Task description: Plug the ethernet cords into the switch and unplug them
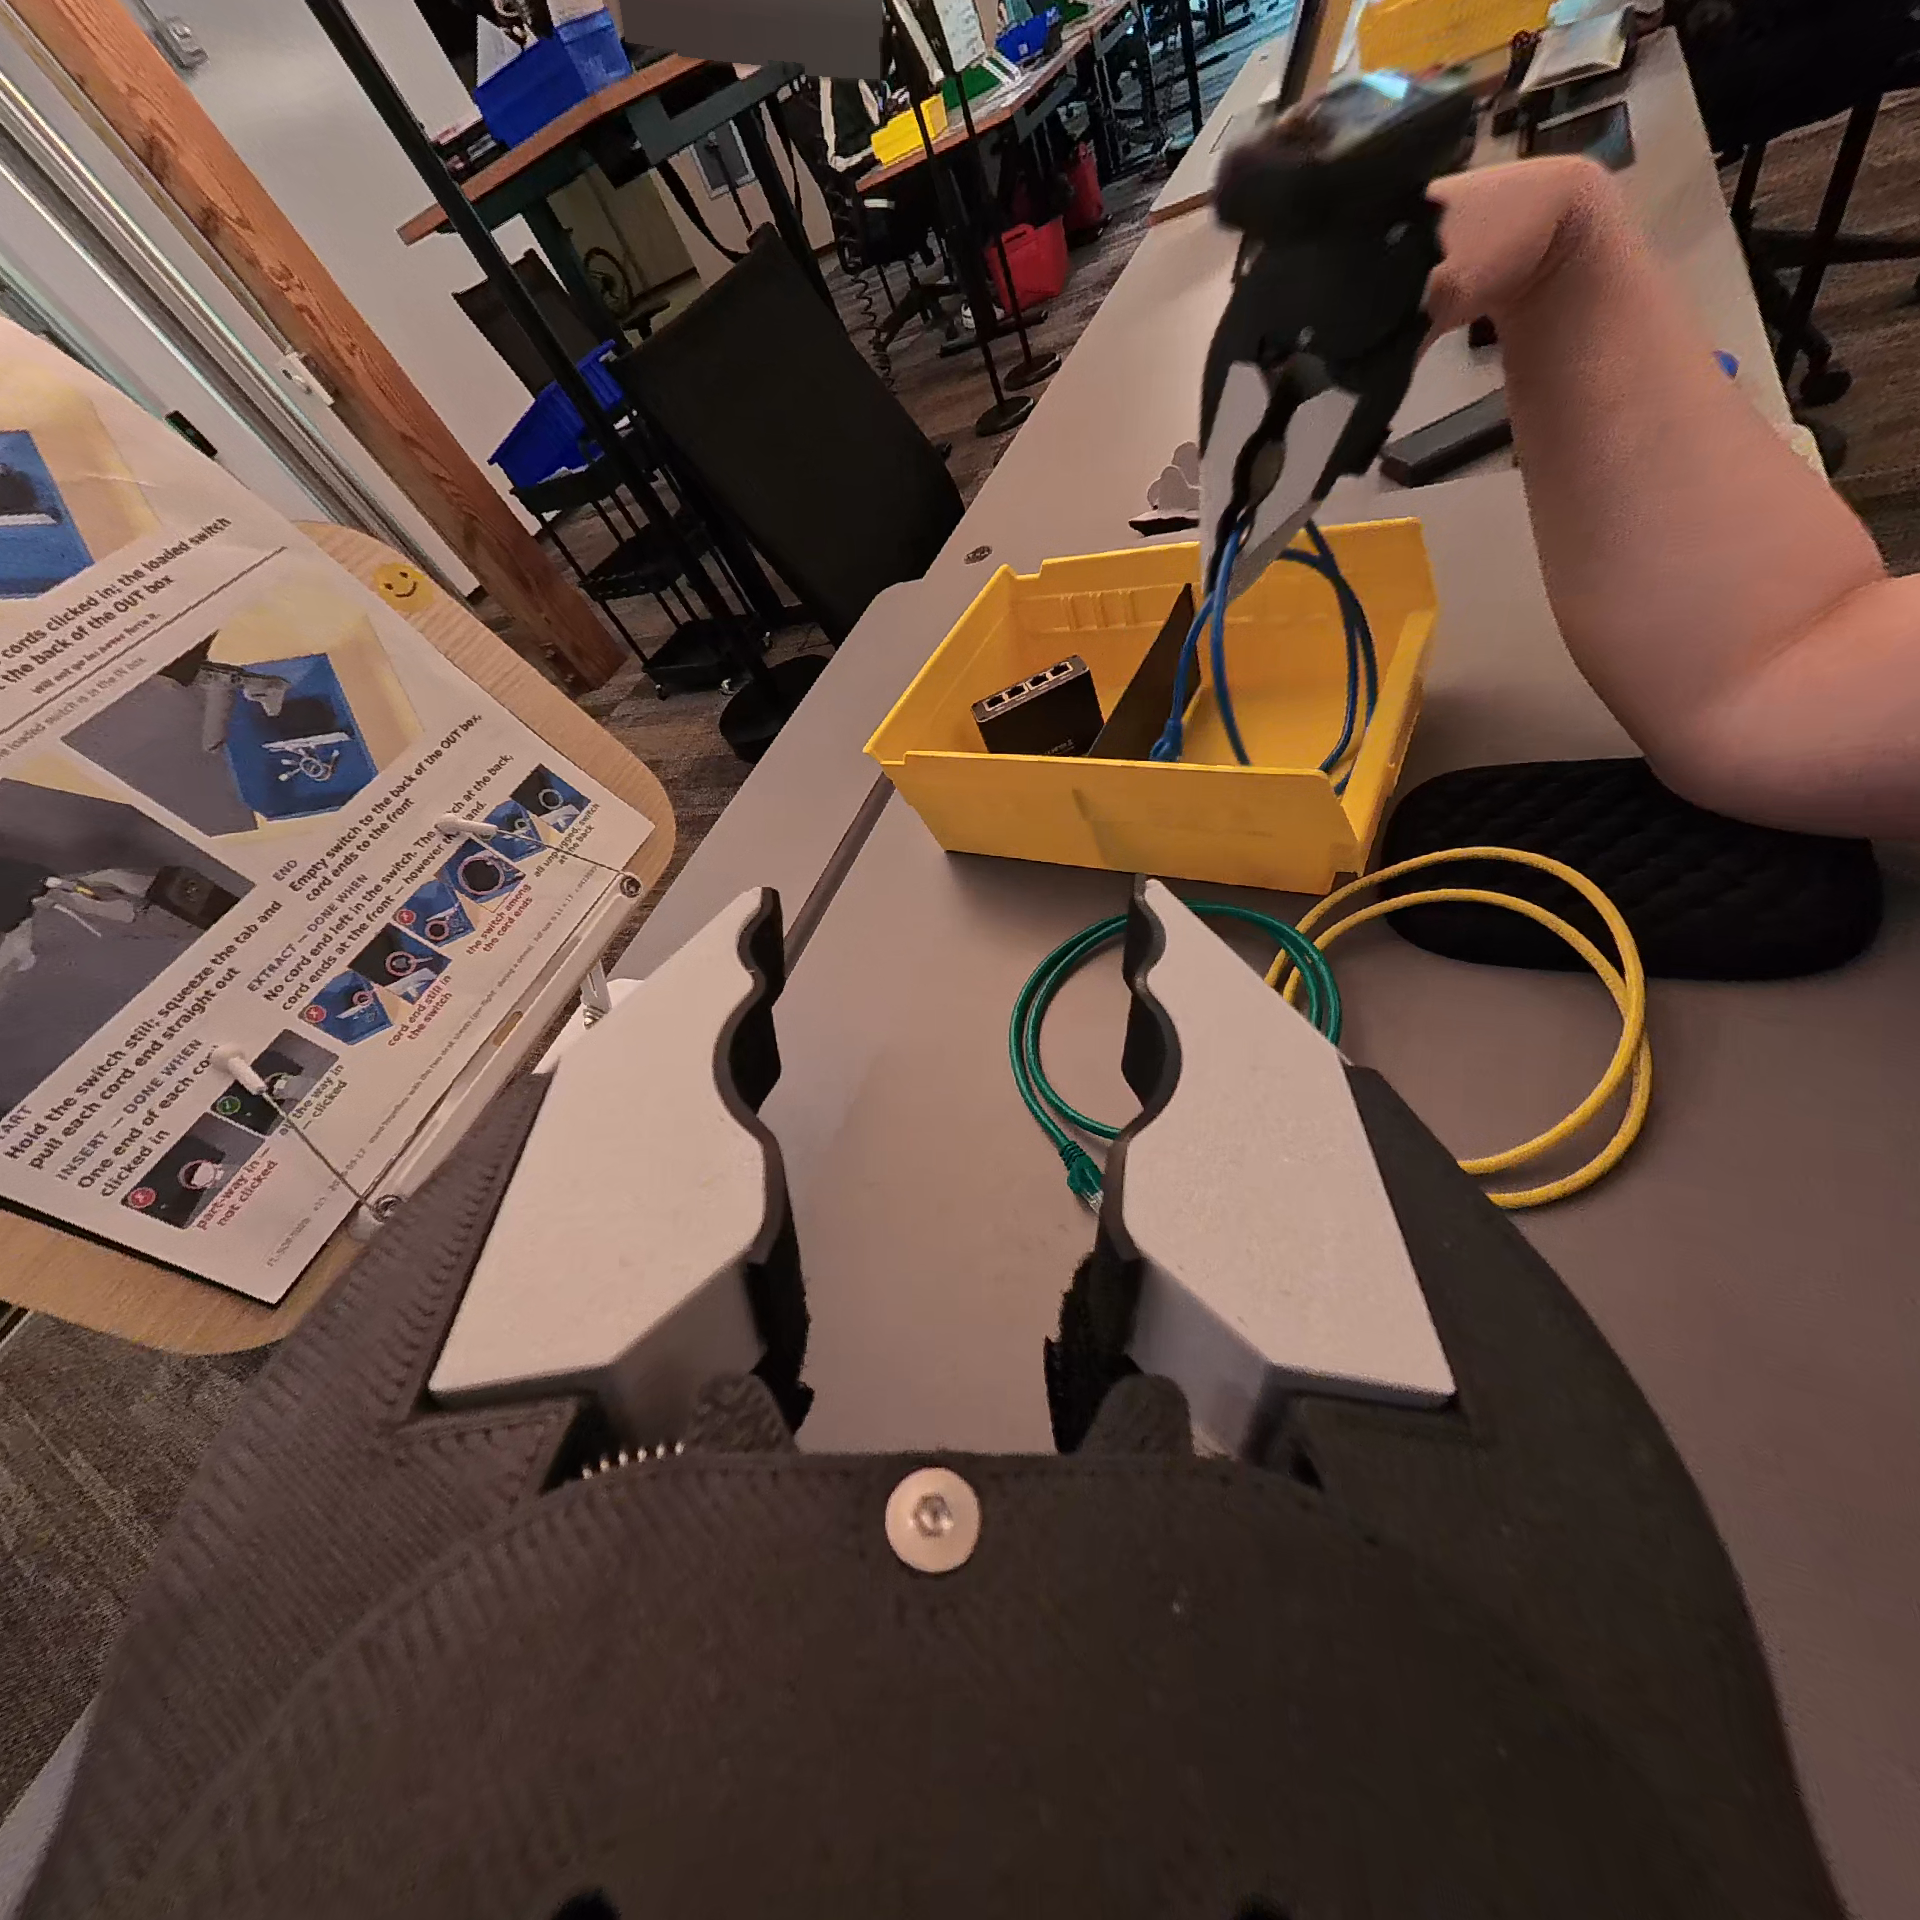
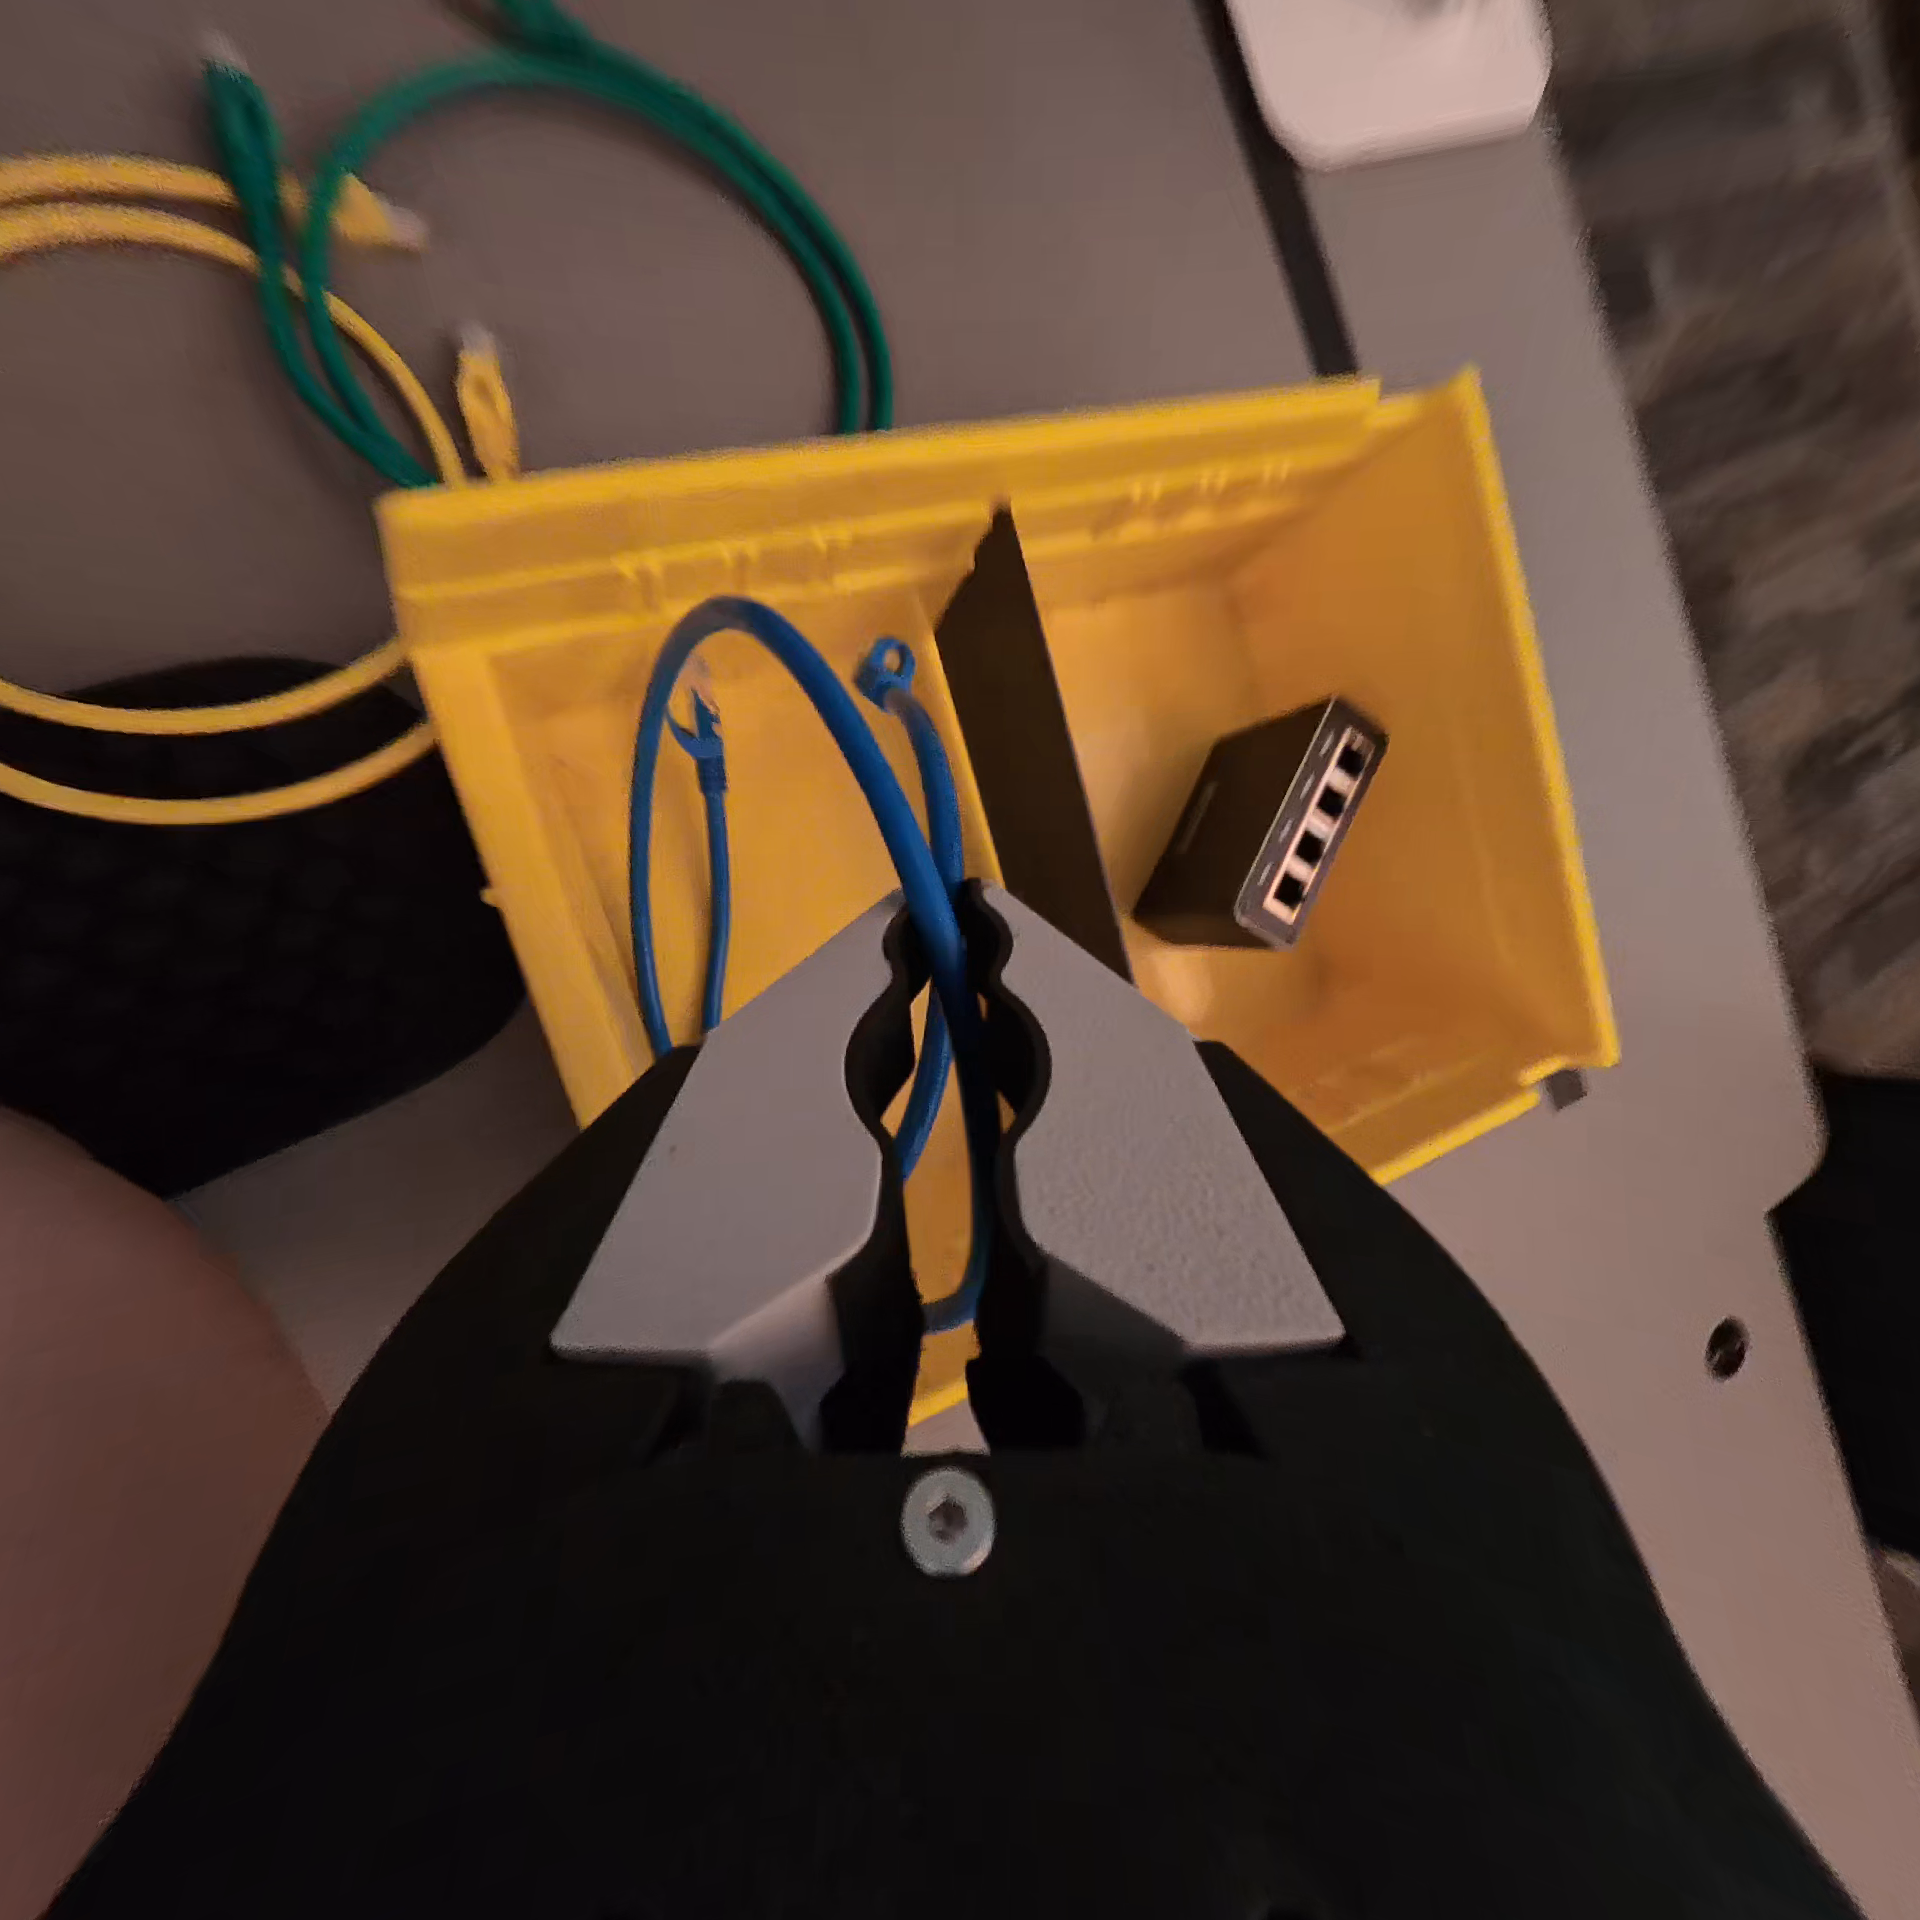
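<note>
Three cords: a blue cord (image 2: 800, 727), a green cord (image 1: 1049, 1049) and a yellow cord (image 1: 1558, 1049).
Blue cord: looped, hanging from the right gripper into one compartment of the yellow bin (image 1: 1122, 821); both plug ends dangle free.
Green and yellow cords: coiled on the grey table (image 1: 935, 1195) just in front of the bin, overlapping each other.
Switch (image 2: 1262, 842): small, black, one row of ports, lying in the bin's other compartment beyond a black divider (image 2: 1023, 727); nothing plugged in.
Right gripper (image 2: 940, 914): above the bin, tips angled down, fingers nearly together and pinching the blue cord.
Left gripper (image 1: 951, 935): low over the table, jaws spread wide, empty, pointed toward the bin.
</note>
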Demonstrator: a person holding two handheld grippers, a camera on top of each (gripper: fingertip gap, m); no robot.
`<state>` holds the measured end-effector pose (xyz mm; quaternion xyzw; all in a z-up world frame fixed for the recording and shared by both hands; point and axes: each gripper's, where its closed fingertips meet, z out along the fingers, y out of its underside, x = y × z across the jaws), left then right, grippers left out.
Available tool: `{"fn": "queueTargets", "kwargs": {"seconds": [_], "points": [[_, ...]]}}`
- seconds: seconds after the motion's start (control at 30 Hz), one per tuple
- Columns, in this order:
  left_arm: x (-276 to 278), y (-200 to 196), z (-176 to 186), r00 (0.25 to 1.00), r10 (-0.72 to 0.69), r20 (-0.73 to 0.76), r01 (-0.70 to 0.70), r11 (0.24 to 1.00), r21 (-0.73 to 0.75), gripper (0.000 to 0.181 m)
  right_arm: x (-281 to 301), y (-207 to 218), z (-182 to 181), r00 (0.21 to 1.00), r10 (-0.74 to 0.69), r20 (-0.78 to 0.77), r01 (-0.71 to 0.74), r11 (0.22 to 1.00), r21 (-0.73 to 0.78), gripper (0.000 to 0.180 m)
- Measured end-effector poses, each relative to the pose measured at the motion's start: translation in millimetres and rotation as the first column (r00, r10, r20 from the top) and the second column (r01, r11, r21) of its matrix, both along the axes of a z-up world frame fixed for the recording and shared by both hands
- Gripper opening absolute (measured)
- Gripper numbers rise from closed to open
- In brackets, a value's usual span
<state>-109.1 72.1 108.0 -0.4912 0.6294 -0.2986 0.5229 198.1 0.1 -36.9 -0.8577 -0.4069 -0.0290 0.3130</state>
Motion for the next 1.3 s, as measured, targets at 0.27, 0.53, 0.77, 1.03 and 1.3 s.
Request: {"fn": "queueTargets", "kwargs": {"seconds": [0.27, 0.53, 0.77, 1.03, 1.3], "points": [[0.5, -0.7, -0.6, 1.000, 0.002, -0.006, -0.002, 1.000, 0.004, 0.065, 31.7, 30.0, -58.7, 0.969, -0.247, -0.024, 0.231, 0.932, -0.278, 0.029], [-7.2, 1.8, 7.8, 1.000, 0.015, 0.021, -0.015, 1.000, 0.008, 0.065, -3.3, 43.5, 55.3, 0.990, -0.135, -0.026, 0.138, 0.967, 0.213, 0.042], [-11.7, 2.4, 13.0, 0.999, 0.021, 0.036, -0.021, 1.000, 0.015, 0.065, -139.2, 53.8, 95.4, 0.941, 0.327, -0.081, -0.266, 0.868, 0.420, 0.079], [-17.5, 2.2, 18.4, 0.998, 0.025, 0.051, -0.026, 0.999, 0.027, 0.065, -208.4, 110.5, -53.2, 0.902, 0.352, 0.251, -0.333, 0.936, -0.114, 0.033], [-34.4, -1.8, 38.2, 0.992, 0.015, 0.122, -0.020, 0.999, 0.040, 0.064, -231.6, 108.4, -96.0, 0.780, 0.499, 0.378, -0.437, 0.867, -0.240, 0.033]]}}
